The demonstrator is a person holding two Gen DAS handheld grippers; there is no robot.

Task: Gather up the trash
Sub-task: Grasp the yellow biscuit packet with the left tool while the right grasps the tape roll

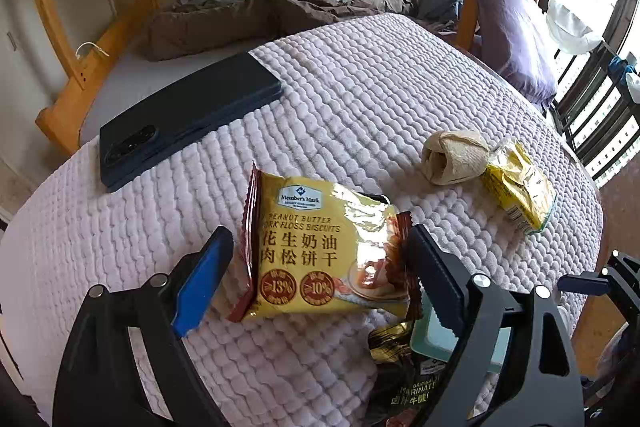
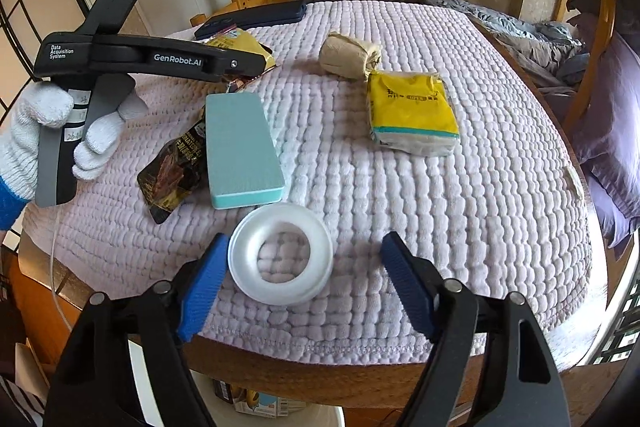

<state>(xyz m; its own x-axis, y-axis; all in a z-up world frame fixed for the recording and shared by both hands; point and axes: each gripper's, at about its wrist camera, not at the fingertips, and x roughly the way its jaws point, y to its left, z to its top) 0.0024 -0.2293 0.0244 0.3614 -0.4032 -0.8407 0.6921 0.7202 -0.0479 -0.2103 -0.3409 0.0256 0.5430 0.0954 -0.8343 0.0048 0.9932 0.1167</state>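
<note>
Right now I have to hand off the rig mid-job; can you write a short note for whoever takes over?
Left hand-held gripper: open, jaws straddling the gold biscuit wrapper, pads not pressing.
Right hand-held gripper: open around the white foam ring, not gripping.
On the lilac quilted cloth: dark torn snack packet, teal flat box, beige crumpled tissue wad, yellow tissue pack, dark phone.
Done: nothing visibly collected.
Left: grasp wrappers and wad; no bin in view.
</note>
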